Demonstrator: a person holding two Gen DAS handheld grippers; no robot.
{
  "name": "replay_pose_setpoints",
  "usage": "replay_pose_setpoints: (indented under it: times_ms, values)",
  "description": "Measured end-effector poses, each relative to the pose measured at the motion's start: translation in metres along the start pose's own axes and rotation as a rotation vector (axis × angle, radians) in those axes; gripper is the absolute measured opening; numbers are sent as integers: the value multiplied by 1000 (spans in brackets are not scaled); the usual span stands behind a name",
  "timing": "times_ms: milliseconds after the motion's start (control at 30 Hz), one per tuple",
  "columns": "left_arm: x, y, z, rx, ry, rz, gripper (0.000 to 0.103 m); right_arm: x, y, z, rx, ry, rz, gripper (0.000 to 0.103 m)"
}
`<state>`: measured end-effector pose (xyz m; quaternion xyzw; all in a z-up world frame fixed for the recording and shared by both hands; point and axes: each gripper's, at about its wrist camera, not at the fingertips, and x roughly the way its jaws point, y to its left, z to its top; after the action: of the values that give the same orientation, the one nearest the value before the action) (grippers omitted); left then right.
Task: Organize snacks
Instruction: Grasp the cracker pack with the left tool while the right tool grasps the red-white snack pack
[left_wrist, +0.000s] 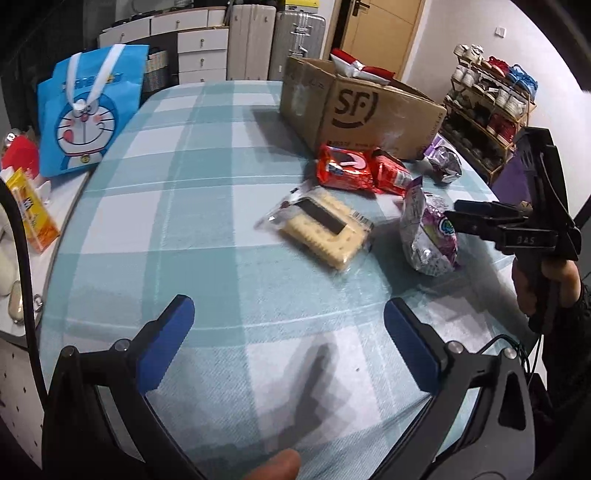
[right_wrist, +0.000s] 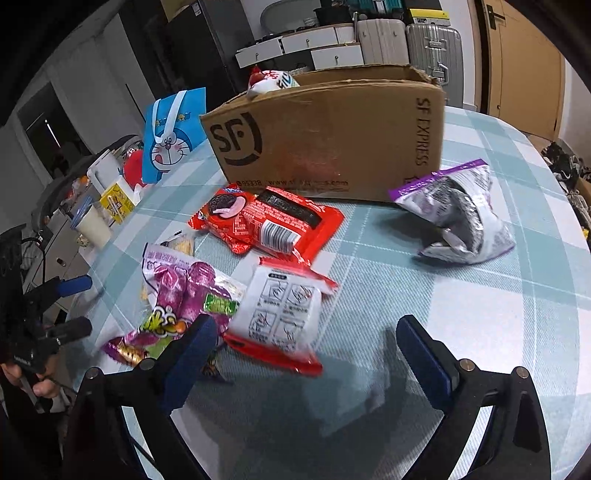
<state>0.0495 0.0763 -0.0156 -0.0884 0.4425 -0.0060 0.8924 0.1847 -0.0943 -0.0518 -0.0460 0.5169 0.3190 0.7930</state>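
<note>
Left gripper (left_wrist: 288, 332): wide, empty | right gripper (right_wrist: 306, 343): wide, empty | advise: pinch red-and-white foil snack packet (right_wrist: 280, 317) by edge, lift clear into brown cardboard box (right_wrist: 332, 136).

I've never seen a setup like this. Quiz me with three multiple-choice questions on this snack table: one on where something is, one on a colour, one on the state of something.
1. Where is the cardboard box?
A. on the checked tablecloth, behind the snacks
B. on the floor
C. inside the blue bag

2. What colour is the cartoon-cat bag?
A. green
B. blue
C. black

3. How do both grippers stand?
A. both clamped on packets
B. one clamped on the box
C. both open, holding nothing

Key: 1 A, the box rests on the cloth beyond the red cookie pack. 2 B, its cloth is plainly blue. 3 C, the left gripper and right gripper show wide gaps with only cloth between.
</note>
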Motion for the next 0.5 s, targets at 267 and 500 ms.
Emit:
replay_pose_setpoints:
  times_ms: [267, 500]
  values:
    - [25, -14, 18, 22, 14, -38, 102, 11, 14, 1, -43, 10, 6, 76]
    - [50, -18, 34, 18, 41, -46, 102, 12, 22, 3, -71, -2, 31, 54]
